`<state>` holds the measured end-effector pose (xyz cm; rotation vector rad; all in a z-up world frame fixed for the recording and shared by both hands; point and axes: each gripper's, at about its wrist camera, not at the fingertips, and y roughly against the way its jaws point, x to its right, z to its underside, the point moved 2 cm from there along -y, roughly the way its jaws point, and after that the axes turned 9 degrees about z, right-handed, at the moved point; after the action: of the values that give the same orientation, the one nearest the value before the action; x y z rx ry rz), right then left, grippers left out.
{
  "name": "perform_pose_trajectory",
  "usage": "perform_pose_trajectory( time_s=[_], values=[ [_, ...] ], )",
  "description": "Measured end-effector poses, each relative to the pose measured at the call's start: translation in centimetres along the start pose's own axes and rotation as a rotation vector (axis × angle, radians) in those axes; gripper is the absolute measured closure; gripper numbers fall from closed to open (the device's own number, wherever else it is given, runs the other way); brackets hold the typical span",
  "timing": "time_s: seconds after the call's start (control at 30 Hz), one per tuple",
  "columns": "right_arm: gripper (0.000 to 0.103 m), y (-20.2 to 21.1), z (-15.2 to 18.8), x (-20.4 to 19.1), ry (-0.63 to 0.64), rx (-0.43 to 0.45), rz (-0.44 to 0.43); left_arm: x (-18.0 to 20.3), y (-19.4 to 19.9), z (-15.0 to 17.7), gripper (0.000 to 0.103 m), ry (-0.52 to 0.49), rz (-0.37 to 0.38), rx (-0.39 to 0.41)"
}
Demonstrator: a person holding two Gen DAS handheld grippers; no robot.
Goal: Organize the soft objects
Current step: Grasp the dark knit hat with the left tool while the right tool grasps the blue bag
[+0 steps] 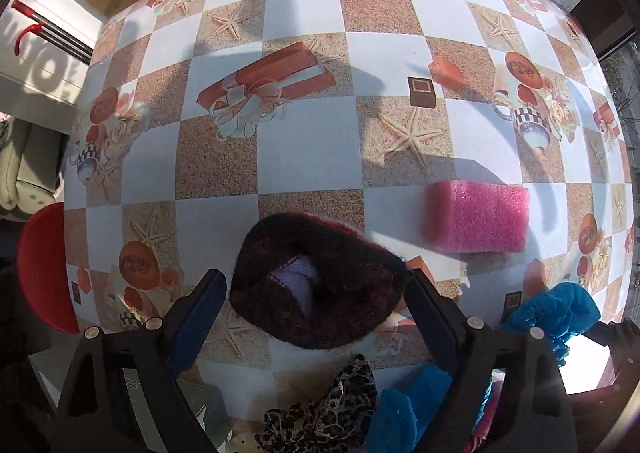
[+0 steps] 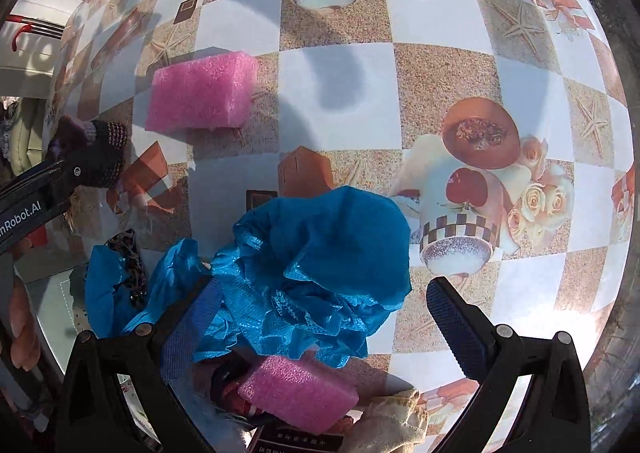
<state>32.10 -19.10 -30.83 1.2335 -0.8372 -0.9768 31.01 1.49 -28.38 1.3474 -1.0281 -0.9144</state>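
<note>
Two padded fingers of the left gripper (image 1: 316, 317) stand wide apart in the left wrist view, straddling a dark knitted hat (image 1: 320, 281) that lies on the checkered tablecloth (image 1: 304, 13); whether the pads already touch the wool cannot be told, though the right finger sits just at its edge and the left one shows a sliver of cloth between pad and hat. Right of the hat and apart from it lies a pink foam block (image 1: 478, 215), with bare cloth stretching beyond both toward the far table edge. At the near edge a leopard-print fabric (image 1: 324, 413) and a crumpled blue cloth (image 1: 560, 313) crowd together, leaving little room there; a red chair seat (image 1: 44, 269) shows past the table's left rim. From the right wrist view, the right gripper (image 2: 320, 325) is spread wide as well, its left finger resting against the blue cloth (image 2: 316, 277) and its right finger clear of it over open tablecloth (image 2: 440, 77), so nothing is clamped. A second pink foam piece (image 2: 300, 393) lies under the blue cloth's near edge beside a beige fabric (image 2: 388, 425). Farther off sits the pink foam block (image 2: 202, 93), and at the left margin the hat (image 2: 100, 157) beside the other tool. Most free room lies to the right and far side.
</note>
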Motion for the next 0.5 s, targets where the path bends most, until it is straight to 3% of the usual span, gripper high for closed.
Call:
perform_pose_trajectory(
  time_s=[0.1, 0.27, 0.4, 0.43, 0.5],
  values=[
    [0.0, -1.3, 0.0, -0.3, 0.039, -0.019, 0.015, -0.4, -0.9, 0.0, 0.025, 0.018, 0.004, -0.017],
    [0.0, -1.9, 0.7, -1.1, 0.107, -0.013, 0.141, -0.8, -1.0, 0.1, 0.04, 0.008, 0.003, -0.012],
    [0.0, -1.7, 0.8, -1.0, 0.116, -0.032, 0.139, -0.5, -0.5, 0.4, 0.058, -0.023, 0.003, 0.0],
    [0.003, -1.4, 0.7, -0.7, 0.105, -0.024, 0.13, -0.4, -0.2, 0.5, 0.06, -0.031, 0.004, 0.01],
    [0.028, -0.1, 0.6, 0.4, 0.094, 0.002, 0.146, -0.2, 0.7, 0.9, 0.062, -0.055, -0.003, 0.037]
  ],
)
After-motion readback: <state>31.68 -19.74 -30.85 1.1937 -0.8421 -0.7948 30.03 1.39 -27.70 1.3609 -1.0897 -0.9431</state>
